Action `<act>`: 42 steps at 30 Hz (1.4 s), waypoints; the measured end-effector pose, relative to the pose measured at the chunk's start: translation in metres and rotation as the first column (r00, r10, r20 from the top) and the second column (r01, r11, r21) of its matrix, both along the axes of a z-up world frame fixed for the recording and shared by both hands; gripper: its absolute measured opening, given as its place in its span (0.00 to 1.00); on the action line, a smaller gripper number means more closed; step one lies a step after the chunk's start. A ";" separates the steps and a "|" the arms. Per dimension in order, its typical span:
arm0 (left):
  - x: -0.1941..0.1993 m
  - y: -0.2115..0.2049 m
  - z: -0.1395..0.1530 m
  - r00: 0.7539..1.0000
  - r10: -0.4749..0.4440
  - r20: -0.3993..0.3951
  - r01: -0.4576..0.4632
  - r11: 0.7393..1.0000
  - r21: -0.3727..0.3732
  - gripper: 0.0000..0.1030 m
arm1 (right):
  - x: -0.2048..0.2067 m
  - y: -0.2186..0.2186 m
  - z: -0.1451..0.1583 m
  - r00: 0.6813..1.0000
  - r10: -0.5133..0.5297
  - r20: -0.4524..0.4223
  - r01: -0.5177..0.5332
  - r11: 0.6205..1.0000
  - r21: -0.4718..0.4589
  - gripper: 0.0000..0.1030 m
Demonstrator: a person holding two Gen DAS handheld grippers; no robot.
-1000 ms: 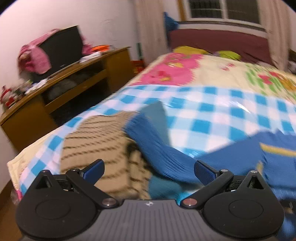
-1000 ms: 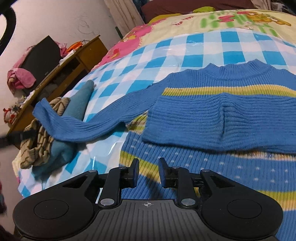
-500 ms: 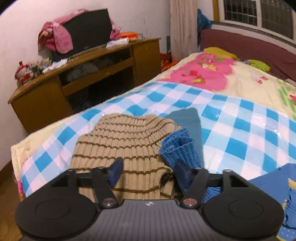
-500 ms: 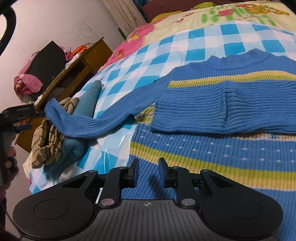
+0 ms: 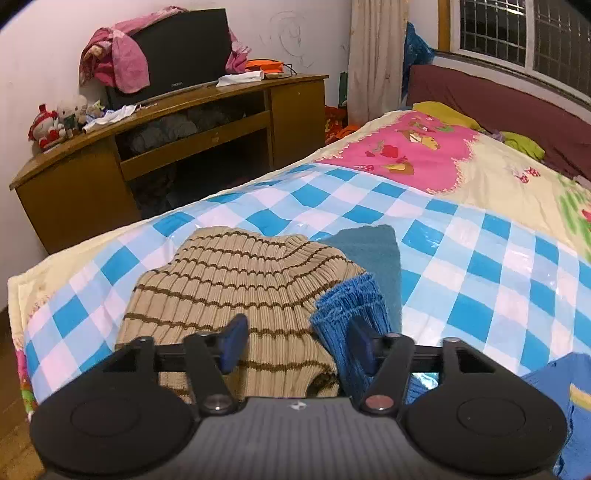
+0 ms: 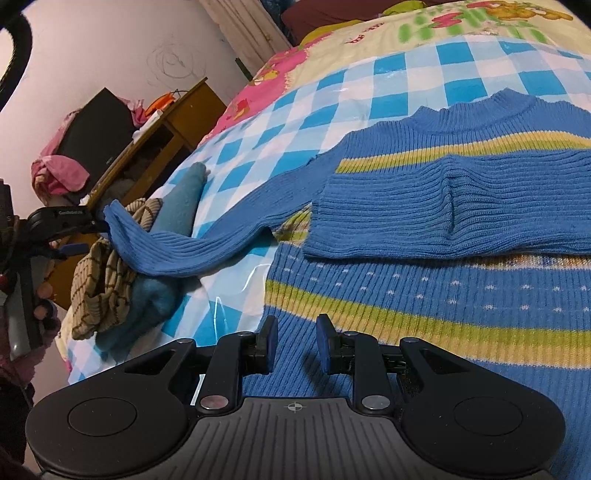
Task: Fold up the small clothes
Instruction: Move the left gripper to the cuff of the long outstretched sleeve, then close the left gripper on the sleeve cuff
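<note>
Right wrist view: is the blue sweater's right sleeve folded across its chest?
Yes, one sleeve of the blue sweater lies flat across the chest below the collar.

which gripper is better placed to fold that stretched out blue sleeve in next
Left. The left gripper is already at the blue sleeve's cuff, its jaws opening around it, beside the tan striped sweater. The right gripper sits low over the blue sweater's hem, far from that cuff.

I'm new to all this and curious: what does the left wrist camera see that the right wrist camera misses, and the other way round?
Only the left view shows the window and soft toys on the desk. Only the right view shows the sweater's folded body, its neck, and the right gripper, jaws apart. Both show the blue sleeve cuff, with the left gripper opening around it, the tan striped sweater, and checkered sheet.
</note>
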State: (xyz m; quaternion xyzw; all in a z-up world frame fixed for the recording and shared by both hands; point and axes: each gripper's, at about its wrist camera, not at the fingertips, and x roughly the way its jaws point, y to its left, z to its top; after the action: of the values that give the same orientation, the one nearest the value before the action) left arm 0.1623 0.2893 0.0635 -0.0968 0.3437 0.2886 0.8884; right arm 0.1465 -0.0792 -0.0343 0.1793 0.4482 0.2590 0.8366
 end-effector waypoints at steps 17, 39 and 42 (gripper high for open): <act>0.004 -0.001 0.014 1.000 -0.026 0.010 0.027 0.996 -0.081 0.12 | -0.001 -0.009 -0.006 1.000 -0.019 -0.022 0.020 0.999 0.032 0.24; -0.036 -0.042 0.061 0.977 -0.200 0.077 0.205 0.977 -0.061 0.28 | -0.008 0.017 0.012 0.996 0.070 0.053 -0.070 0.997 0.013 0.23; -0.047 -0.014 0.049 0.987 -0.145 0.070 0.152 0.983 -0.106 0.37 | -0.007 0.042 0.021 0.990 0.121 0.077 -0.121 0.993 -0.006 0.24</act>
State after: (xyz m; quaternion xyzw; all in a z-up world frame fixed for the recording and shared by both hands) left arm 0.1151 0.2751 0.1125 -0.1289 0.3377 0.1991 0.9109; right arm 0.1395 -0.0373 -0.0137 0.1411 0.4259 0.3154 0.8362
